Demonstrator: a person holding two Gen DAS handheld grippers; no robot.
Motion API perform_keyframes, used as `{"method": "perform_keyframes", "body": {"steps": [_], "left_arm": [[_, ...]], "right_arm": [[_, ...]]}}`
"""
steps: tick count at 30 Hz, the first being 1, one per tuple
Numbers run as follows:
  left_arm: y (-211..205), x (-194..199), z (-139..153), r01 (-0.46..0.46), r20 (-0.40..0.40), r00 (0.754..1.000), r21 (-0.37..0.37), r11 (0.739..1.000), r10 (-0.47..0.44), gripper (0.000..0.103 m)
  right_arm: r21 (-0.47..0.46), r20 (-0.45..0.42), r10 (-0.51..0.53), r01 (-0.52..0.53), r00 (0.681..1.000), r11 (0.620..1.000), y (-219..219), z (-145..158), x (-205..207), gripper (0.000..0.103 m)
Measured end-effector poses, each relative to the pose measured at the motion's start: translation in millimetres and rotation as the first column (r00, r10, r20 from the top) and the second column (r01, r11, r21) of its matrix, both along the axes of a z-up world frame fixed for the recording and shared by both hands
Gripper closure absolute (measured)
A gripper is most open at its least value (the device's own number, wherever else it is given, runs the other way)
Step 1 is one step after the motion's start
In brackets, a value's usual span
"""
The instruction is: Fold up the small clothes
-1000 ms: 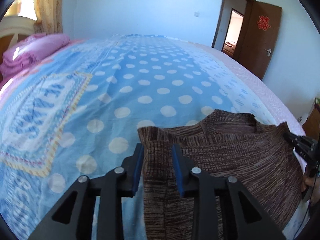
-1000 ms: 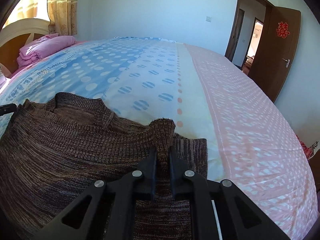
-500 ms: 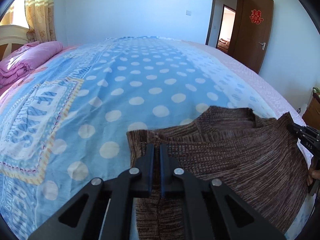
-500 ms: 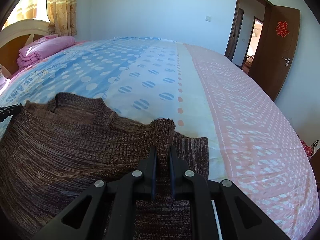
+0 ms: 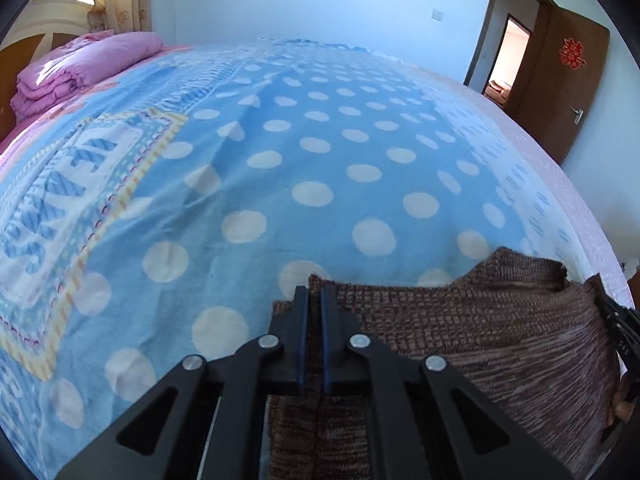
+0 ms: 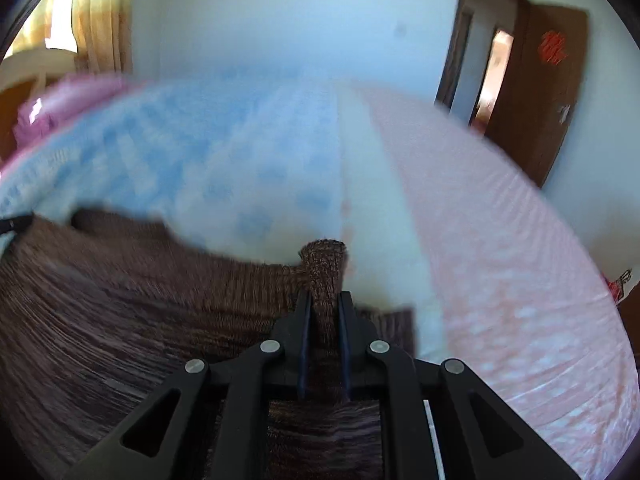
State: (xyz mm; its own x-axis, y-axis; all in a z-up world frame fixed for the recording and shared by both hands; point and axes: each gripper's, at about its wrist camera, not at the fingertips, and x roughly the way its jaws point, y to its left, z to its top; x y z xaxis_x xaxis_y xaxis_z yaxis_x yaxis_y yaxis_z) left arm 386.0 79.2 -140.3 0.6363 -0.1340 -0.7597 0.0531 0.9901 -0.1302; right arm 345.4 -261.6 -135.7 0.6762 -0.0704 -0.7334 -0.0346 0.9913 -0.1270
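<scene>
Left wrist alone shows sharp polka-dot bedspread (image 5: 320, 168).

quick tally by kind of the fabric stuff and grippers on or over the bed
brown knit sweater: 1
folded pink quilt: 1
polka-dot bedspread: 1
grippers: 2, left gripper clamped on one sweater corner, right gripper with jaws opening around the other corner
total: 5
</scene>
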Motion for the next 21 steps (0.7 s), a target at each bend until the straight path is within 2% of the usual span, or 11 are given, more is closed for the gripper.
{"method": "perform_keyframes", "body": {"steps": [1, 3, 6, 8, 9, 11, 13, 15, 17, 19, 21], "left_arm": [[-0.1, 0.0, 2.6, -0.014, 0.009, 1.000, 0.017, 1.000, 0.013, 0.089], [-1.2, 1.0, 1.1, -0.033, -0.005, 0.999, 0.047, 0.998, 0.033, 0.086], [4.6, -10.9, 13.2, -0.038, 0.009, 0.999, 0.030, 0.999, 0.037, 0.086], [4.6, -30.4, 27.3, -0.036, 0.060, 0.998, 0.068, 0.997, 0.032, 0.085], [0.7, -41.9, 33.0, -0.025, 0.084, 0.996, 0.092, 0.995, 0.018, 0.083], [-9.2, -60.0, 36.1, 0.012, 0.092, 0.995, 0.099, 0.995, -0.022, 0.077], [-28.8, -82.0, 29.8, 0.096, 0.068, 0.993, 0.075, 0.993, -0.101, 0.076], [-44.3, -97.3, 21.0, 0.129, 0.052, 0.990, 0.081, 0.988, -0.133, 0.076], [-59.7, -112.5, 7.6, 0.166, 0.034, 0.985, 0.119, 0.979, -0.171, 0.076], [-64.9, -121.8, -7.2, 0.166, -0.001, 0.986, 0.144, 0.976, -0.168, 0.076], [-61.4, -130.0, -7.5, 0.153, 0.030, 0.987, 0.140, 0.978, -0.159, 0.074]], "right_arm": [[0.005, 0.007, 0.015, -0.015, 1.000, 1.000, 0.8, 1.6, -0.2, 0.085], [0.022, -0.003, 0.020, -0.020, 1.000, 1.000, -1.9, 0.7, -0.3, 0.073], [0.114, 0.076, -0.059, 0.050, 0.995, 0.992, -24.8, 22.5, -18.2, 0.073], [0.150, 0.151, -0.150, 0.127, 0.977, 0.981, -39.2, 41.4, -46.8, 0.073], [0.145, 0.159, -0.169, 0.146, 0.973, 0.979, -41.5, 47.3, -60.2, 0.073], [0.148, 0.129, -0.129, 0.109, 0.983, 0.983, -36.6, 48.1, -80.2, 0.073], [0.155, 0.075, -0.053, 0.041, 0.996, 0.987, -23.6, 38.4, -98.5, 0.073], [0.149, 0.036, -0.011, 0.005, 0.999, 0.989, -12.4, 26.5, -114.2, 0.073], [0.106, 0.001, -0.002, 0.001, 1.000, 0.994, -6.7, 11.8, -129.0, 0.073], [0.068, -0.052, -0.023, 0.027, 0.998, 0.997, -11.0, -2.9, -139.9, 0.073], [0.102, -0.043, -0.045, 0.049, 0.998, 0.994, -24.0, -1.6, -152.5, 0.075]]}}
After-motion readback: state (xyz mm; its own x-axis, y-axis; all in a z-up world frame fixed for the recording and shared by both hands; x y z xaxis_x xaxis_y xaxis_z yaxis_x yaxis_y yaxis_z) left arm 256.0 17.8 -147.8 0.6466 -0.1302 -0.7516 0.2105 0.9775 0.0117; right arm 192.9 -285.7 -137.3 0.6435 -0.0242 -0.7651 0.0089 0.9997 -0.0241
